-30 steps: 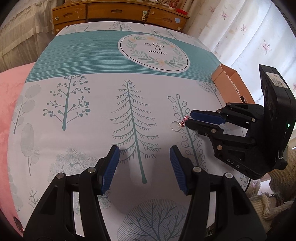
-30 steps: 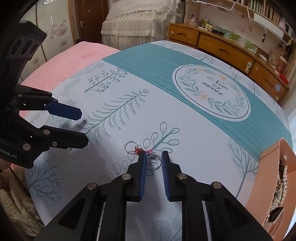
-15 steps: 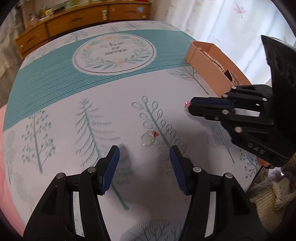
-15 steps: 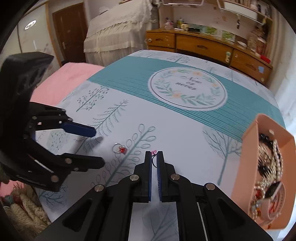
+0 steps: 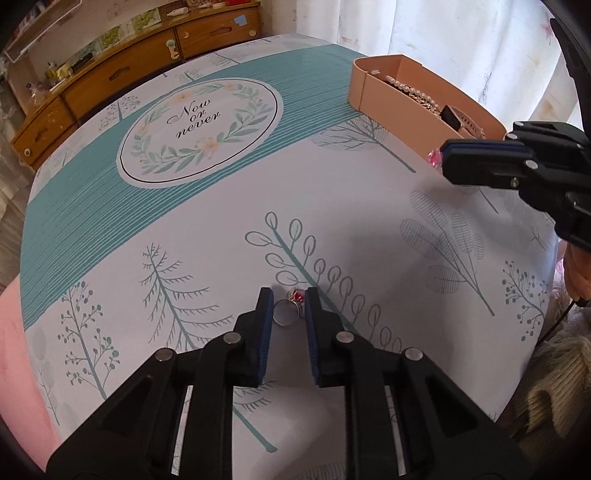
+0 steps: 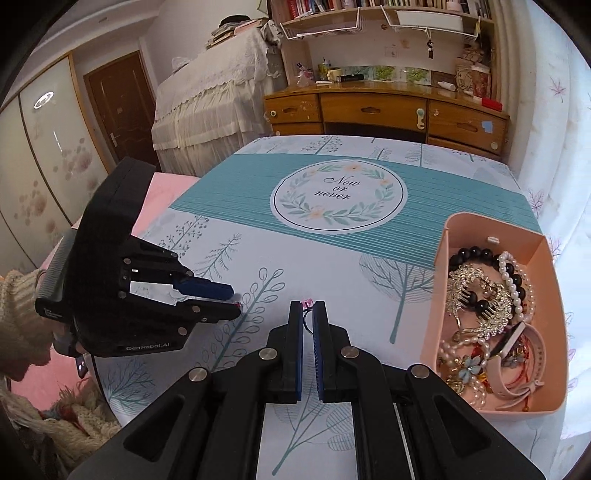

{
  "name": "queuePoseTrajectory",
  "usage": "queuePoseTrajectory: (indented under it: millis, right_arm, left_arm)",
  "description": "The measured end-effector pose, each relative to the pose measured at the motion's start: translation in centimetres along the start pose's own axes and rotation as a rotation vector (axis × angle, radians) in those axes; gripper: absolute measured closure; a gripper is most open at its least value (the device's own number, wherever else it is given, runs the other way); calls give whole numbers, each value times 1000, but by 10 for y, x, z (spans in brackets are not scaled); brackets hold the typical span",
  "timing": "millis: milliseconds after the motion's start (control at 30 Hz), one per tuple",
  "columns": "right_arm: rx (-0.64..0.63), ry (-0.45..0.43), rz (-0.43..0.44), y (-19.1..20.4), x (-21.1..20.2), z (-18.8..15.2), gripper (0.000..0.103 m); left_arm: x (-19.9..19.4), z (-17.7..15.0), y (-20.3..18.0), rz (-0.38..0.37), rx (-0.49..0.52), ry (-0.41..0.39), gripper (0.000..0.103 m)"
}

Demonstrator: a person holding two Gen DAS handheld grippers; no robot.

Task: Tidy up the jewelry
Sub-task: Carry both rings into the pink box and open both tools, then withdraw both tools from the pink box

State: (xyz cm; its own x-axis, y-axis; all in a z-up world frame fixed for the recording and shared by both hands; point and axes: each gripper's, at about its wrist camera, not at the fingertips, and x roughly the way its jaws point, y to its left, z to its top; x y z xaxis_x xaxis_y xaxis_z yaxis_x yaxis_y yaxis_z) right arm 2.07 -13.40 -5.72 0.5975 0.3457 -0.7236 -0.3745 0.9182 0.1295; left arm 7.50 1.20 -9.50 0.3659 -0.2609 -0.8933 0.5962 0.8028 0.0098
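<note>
A silver ring with a red stone point(image 5: 286, 313) lies on the printed cloth point(image 5: 207, 229). My left gripper point(image 5: 288, 297) points down at it and its jaws are closing, with the ring between the blue pads point(image 5: 266, 314), which touch its sides. From the right wrist view the left gripper point(image 6: 233, 302) has the red stone point(image 6: 238, 305) at its tips. My right gripper point(image 6: 307, 306) is shut on a ring with a pink stone point(image 6: 307, 303) and holds it above the cloth. In the left wrist view the right gripper point(image 5: 446, 159) hovers beside the pink box point(image 5: 369, 88).
The pink box point(image 6: 436, 295) at the right edge of the cloth holds several bracelets, pearls, a hair comb and a watch. A wooden dresser point(image 6: 373, 110) stands behind. A pink blanket point(image 5: 14, 332) lies left, a curtain point(image 5: 443, 33) hangs right, and a knit sleeve point(image 6: 18, 306) shows.
The left gripper came over the red-stone ring and its jaws narrowed around it. The right gripper closed on the pink-stone ring and lifted it toward the pink box.
</note>
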Motion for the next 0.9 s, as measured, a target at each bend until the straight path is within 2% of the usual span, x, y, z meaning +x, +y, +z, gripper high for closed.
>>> queuePoseTrajectory:
  millis: [67, 100, 433, 567, 700, 900]
  right_arm:
    - [7, -10, 1, -2, -5, -1, 98]
    - [14, -17, 1, -3, -8, -2, 98]
    - [79, -118, -34, -25, -57, -3, 98]
    - [125, -175, -79, -46, -89, -3, 98]
    - [191, -221, -124, -72, -117, -5, 98]
    - [287, -231, -146, -104, -136, -16, 98]
  left_arm:
    - [0, 1, -1, 1, -5, 2, 92]
    - [0, 2, -1, 1, -13, 0, 97]
    - [-24, 24, -15, -4, -46, -41, 97]
    - [-43, 47, -33, -30, -39, -98, 97]
    - [-61, 83, -56, -85, -30, -168, 97]
    - [-61, 137, -93, -160, -8, -212, 97]
